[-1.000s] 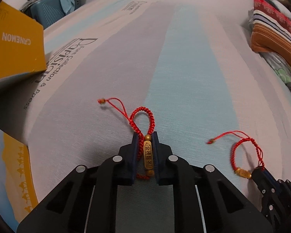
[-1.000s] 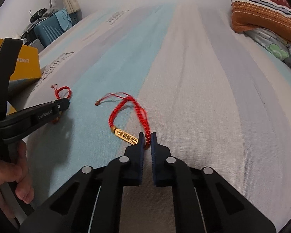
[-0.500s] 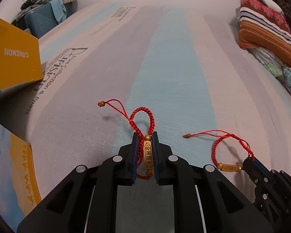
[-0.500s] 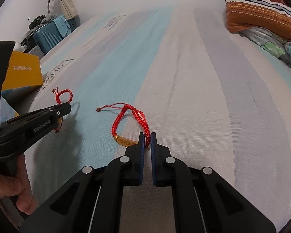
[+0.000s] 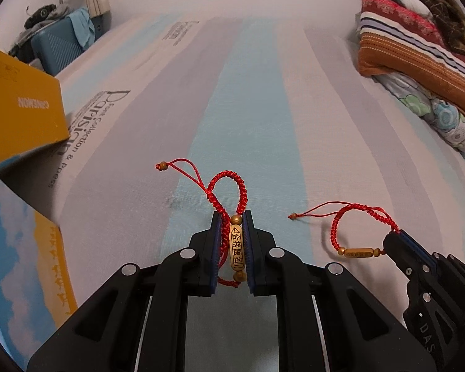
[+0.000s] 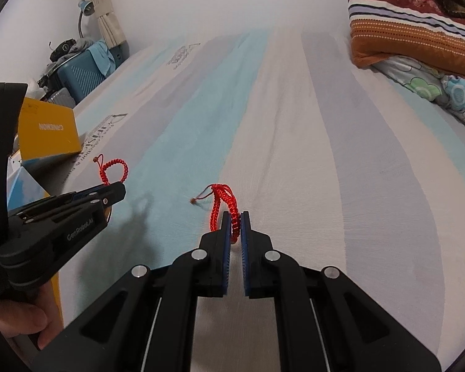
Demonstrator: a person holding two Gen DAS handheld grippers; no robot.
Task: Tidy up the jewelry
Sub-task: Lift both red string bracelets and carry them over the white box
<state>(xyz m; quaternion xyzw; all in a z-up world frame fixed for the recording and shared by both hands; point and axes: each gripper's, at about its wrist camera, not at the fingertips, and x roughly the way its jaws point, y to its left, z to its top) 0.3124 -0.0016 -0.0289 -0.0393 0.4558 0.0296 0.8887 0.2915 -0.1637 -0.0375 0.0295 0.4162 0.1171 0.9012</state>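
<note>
Left gripper (image 5: pixel 231 241) is clamped on a red braided bracelet (image 5: pixel 229 192), its two blue-lined fingers pressing from either side on the gold bar charm (image 5: pixel 236 249), which carries engraved characters and stands lengthwise between them with a small gold bead at each end. The bracelet's braided loop rises forward out of the fingertips, and a thin red cord with a bead at its tip trails off to the left, held above the bedsheet (image 5: pixel 251 117).

Right gripper (image 6: pixel 235 226) is pinched on a second red bracelet (image 6: pixel 223 204), gripping the braided cord near its fingertips; the narrow gap between the pads is filled by the cord. In the left wrist view this second bracelet (image 5: pixel 359 226) hangs as an open loop from the right gripper's tip (image 5: pixel 393 241), with its own gold bar charm (image 5: pixel 358 251) lying level at the bottom and a thin beaded tail reaching left toward the other bracelet. The two bracelets are near each other but apart. Whether the second one touches the sheet cannot be told.

Both grippers sit over a sheet striped in pale blue, grey and cream, with printed lettering at its left side. A yellow box (image 5: pixel 21 114) with a blue-and-cloud patterned face stands at the left edge. Folded striped bedding (image 5: pixel 412 49) lies at the far right, and a blue suitcase (image 6: pixel 83 77) stands beyond the bed by the wall. A bare hand (image 6: pixel 18 316) holds the left gripper's handle.
</note>
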